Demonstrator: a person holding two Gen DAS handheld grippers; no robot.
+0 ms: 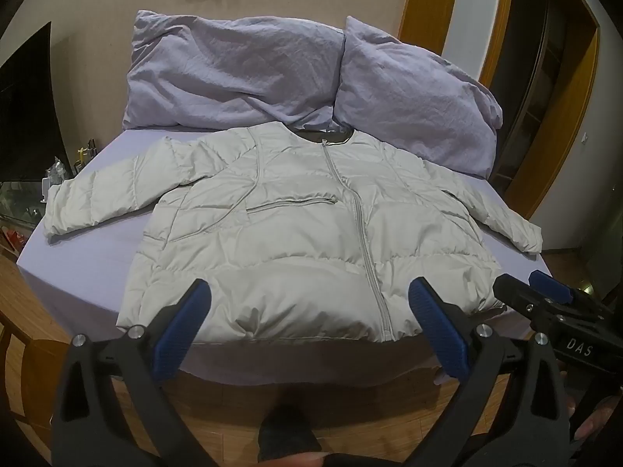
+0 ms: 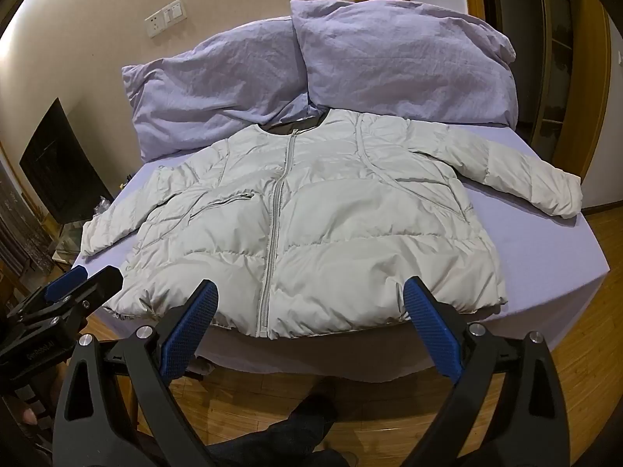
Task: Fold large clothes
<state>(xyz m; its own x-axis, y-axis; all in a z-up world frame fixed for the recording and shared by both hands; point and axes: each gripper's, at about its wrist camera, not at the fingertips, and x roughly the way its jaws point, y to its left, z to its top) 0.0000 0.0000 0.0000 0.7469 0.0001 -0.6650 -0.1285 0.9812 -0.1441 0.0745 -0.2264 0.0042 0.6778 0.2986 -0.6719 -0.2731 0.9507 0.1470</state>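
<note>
Jacket (image 1: 296,233) flat on bed (image 1: 85,272) — wardrobe shelves (image 2: 557,89) right view only.

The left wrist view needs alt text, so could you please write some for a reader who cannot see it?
A pale grey puffer jacket lies flat, zipped, sleeves spread, on a bed with a lilac sheet and two lilac pillows. The left gripper hovers at the hem, jaws open; the right gripper is alongside.
</note>
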